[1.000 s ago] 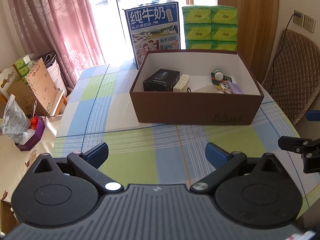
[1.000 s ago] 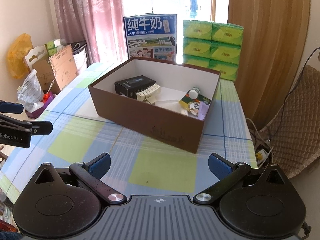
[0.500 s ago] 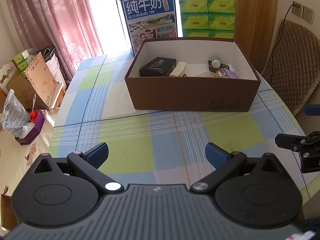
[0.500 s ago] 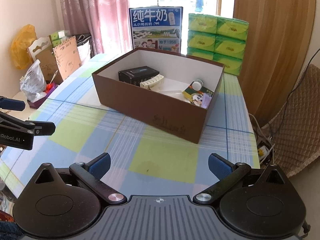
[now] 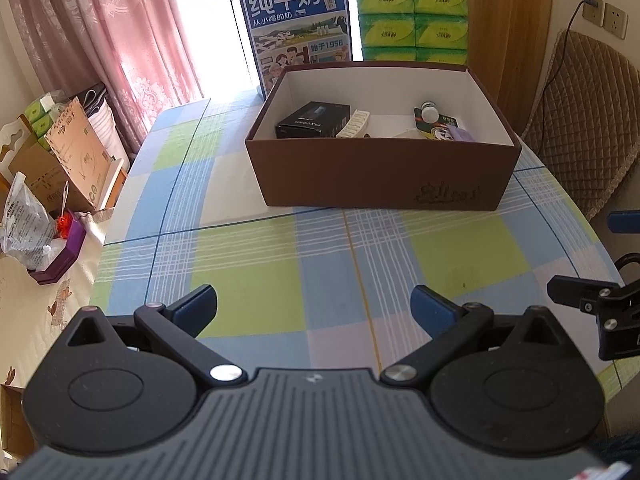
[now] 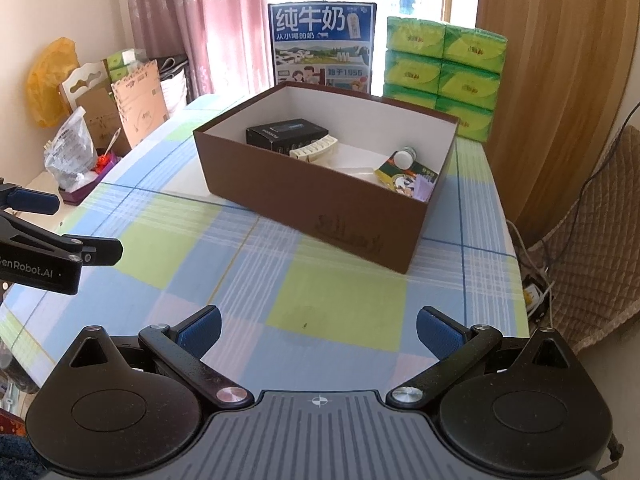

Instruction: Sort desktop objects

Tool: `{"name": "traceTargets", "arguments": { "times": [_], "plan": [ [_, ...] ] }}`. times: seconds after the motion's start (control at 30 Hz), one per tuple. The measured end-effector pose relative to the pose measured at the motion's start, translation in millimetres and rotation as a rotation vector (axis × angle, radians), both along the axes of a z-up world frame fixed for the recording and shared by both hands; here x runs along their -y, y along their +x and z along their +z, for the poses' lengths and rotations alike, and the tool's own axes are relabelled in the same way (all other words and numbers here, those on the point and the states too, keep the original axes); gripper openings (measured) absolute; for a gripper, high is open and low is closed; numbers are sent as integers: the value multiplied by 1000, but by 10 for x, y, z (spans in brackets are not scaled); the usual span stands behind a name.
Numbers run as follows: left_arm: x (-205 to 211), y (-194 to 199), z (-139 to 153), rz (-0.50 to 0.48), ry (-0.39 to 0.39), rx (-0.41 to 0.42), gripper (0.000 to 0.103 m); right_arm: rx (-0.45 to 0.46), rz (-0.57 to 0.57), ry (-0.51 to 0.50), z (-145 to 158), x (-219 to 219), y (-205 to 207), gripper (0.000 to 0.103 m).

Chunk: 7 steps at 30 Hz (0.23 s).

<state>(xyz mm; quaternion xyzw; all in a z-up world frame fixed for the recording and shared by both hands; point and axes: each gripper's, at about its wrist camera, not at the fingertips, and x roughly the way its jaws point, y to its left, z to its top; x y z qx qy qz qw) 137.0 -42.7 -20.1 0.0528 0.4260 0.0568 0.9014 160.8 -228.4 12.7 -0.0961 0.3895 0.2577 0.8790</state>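
Left wrist view: the left hand-held gripper (image 5: 314, 306) hangs over the checked tablecloth (image 5: 328, 264) with its blue pads spread wide and nothing between them; the right hand-held gripper (image 6: 318, 328) is likewise apart and empty, off to the right near the desk edge. The desktop objects already sit in the brown cardboard box (image 5: 380, 176) at the far middle of the desk — a black carton (image 5: 312, 120), a cream ribbed piece (image 5: 354, 123), a small white-capped bottle (image 5: 429, 111) and a printed packet (image 5: 440, 130). No loose item shows on the cloth, so the sorting looks close to finished, or the next piece lies out of frame. To do the step well, approach the box from above with the jaws kept wide, clear the rim, and take one item at a time — the carton across its narrow sides. The cloth is soft and may slide under a dragged gripper. Behind the box stand a blue milk carton case (image 5: 296, 24) and stacked green tissue packs (image 5: 412, 20); pink curtains (image 5: 120, 28) hang left, a quilted chair (image 5: 580, 128) stands right.
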Motion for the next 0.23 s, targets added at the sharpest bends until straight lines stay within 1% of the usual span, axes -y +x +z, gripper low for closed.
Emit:
{"name": "traceTargets", "arguments": {
  "times": [0.23],
  "plan": [
    [-10, 29, -27, -10, 0, -1, 102, -5, -8, -1, -19, -27, -8, 101]
  ]
}}
